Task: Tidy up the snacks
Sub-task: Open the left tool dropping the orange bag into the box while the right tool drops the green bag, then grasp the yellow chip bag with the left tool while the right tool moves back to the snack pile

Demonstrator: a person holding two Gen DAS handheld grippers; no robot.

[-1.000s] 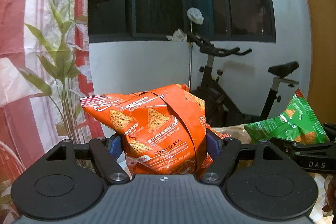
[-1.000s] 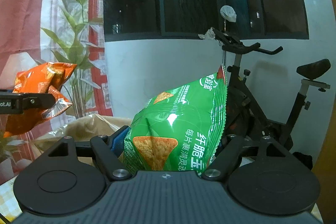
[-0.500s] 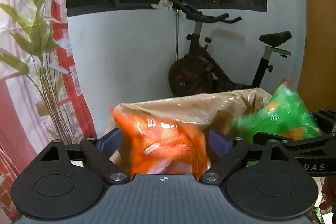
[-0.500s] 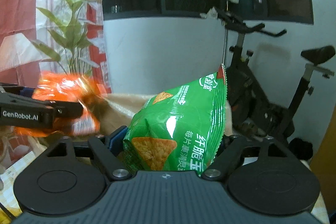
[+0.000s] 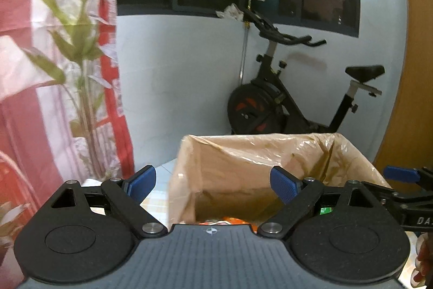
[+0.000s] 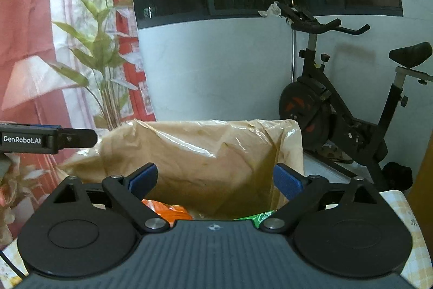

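Note:
A cardboard box (image 5: pixel 189 167) (image 6: pixel 121 142) lined with clear plastic stands right in front of both grippers. The orange chip bag (image 5: pixel 227 221) (image 6: pixel 165 209) lies at the box's bottom, mostly hidden behind the gripper bodies. Beside it a corner of the green chip bag (image 6: pixel 261 217) (image 5: pixel 326 209) shows. My left gripper (image 5: pixel 213 184) hangs over the box's near edge, open and empty. The jaws of my right gripper (image 6: pixel 215 180) are still opening above the box, and nothing is between them. Each gripper's tip shows in the other's view, the left gripper (image 6: pixel 54 140) and the right gripper (image 5: pixel 400 175).
A black exercise bike (image 5: pixel 284 104) (image 6: pixel 338 113) stands behind the box against a white wall under dark windows. A red and white curtain (image 5: pixel 40 72) printed with green leaves hangs at the left. A checkered cloth (image 6: pixel 400 207) covers the surface under the box.
Both grippers opened and let go of their bags. The orange bag and the green bag dropped into the box. Both views tilted down toward the box's inside.

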